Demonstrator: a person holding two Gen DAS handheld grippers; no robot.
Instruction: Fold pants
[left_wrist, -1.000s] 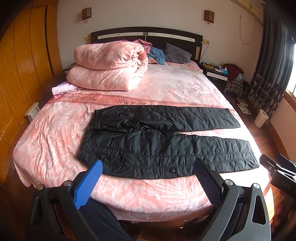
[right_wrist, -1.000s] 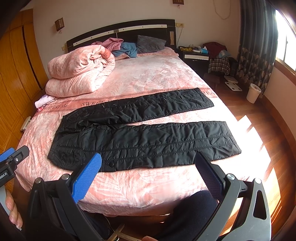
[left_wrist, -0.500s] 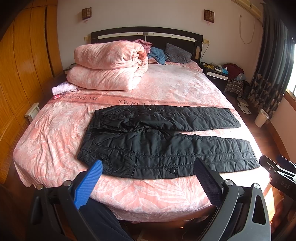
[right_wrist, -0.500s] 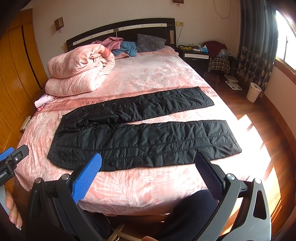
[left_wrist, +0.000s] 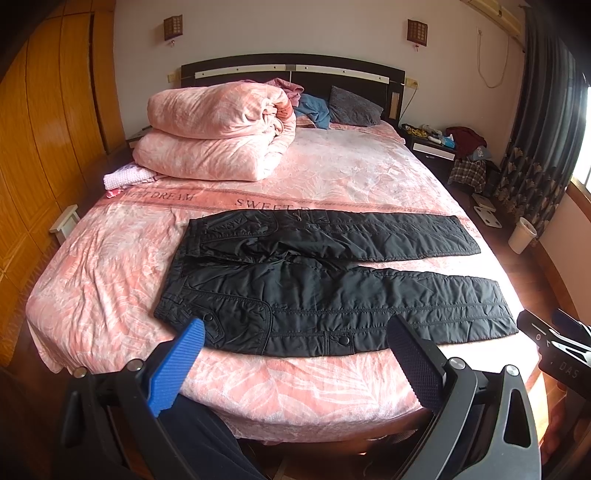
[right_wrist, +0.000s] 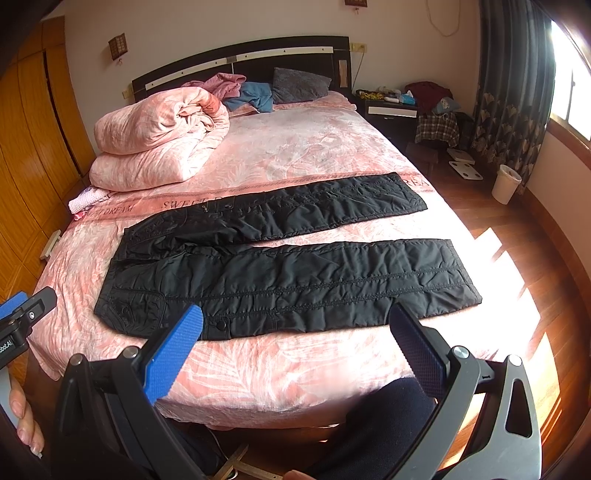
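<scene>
- Along the near edge of the bed (left_wrist: 110, 266): black pants (left_wrist: 314, 288) lie flat, unfolded, waistband toward the left edge, both legs running toward the right edge, slightly apart.
- Left gripper (left_wrist: 295, 343): fingers spread wide, holding nothing, short of the near edge.
- Right gripper (right_wrist: 295, 328): fingers likewise wide apart, empty.
- Rolled pink duvet (left_wrist: 218, 129) at the far left corner.

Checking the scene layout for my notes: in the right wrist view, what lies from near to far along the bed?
Right claw → black pants → folded pink quilt → grey pillow → dark headboard.
</scene>
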